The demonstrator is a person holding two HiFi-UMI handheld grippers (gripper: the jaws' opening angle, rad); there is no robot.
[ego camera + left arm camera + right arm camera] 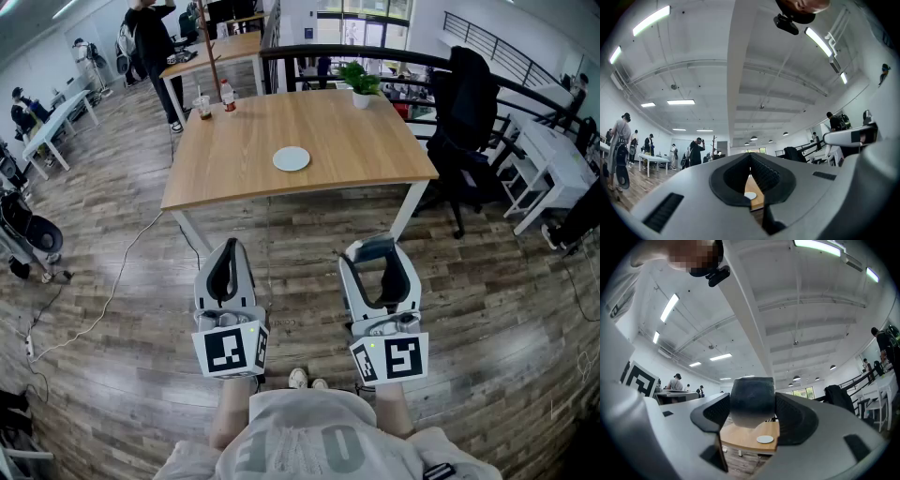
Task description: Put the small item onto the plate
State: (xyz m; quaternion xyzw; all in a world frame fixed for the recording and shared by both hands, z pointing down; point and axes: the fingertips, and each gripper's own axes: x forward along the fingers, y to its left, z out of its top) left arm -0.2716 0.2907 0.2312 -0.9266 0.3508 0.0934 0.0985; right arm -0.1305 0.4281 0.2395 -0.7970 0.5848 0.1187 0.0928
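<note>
A small white plate [291,158] lies near the middle of the wooden table [375,141], well ahead of both grippers. My right gripper [377,253] is shut on a small dark blue-grey cup-shaped item [373,246]. In the right gripper view this item [751,401] fills the gap between the pads, with the plate [764,439] far beyond and below it. My left gripper [230,247] hangs beside the right one over the floor, its jaws together and nothing in them. In the left gripper view the plate [749,195] shows through the slit under the meeting pads [761,171].
A potted plant [361,82], a drink cup [202,106] and a bottle [228,96] stand along the table's far edge. A black chair draped with a jacket [469,112] stands at the table's right side. A cable [122,272] runs across the wooden floor at left.
</note>
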